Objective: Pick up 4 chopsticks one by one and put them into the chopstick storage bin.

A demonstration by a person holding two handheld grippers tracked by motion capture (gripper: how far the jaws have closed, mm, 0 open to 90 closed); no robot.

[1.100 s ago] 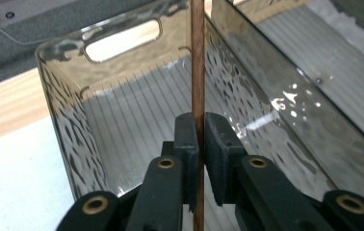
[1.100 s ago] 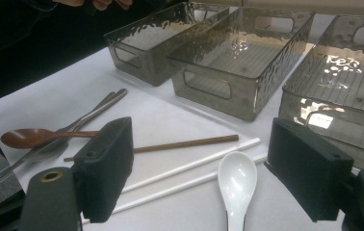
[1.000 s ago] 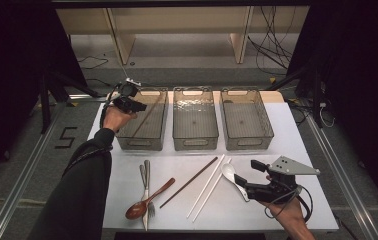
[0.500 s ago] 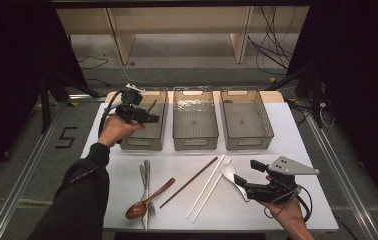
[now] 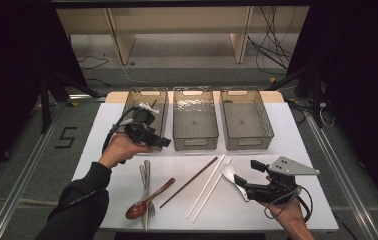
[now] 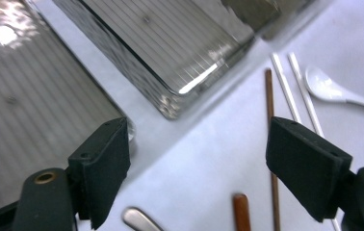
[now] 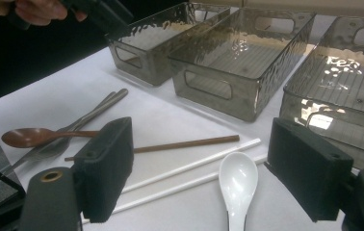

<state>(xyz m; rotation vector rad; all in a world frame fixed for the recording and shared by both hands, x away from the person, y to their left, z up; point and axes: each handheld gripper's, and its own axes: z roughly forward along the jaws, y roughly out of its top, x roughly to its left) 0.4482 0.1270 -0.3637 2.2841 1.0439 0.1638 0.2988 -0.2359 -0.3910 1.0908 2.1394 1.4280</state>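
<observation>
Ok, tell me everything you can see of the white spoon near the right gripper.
The white spoon looks like glossy ceramic, a soup-spoon shape with a deep oval bowl facing up and a short handle. It lies flat on the white table cover, just right of the two white chopsticks, close to the nearer one. From above, its handle runs toward the right gripper, whose open jaws stand either side of it without pressing on it. It looks clean and whole.
</observation>
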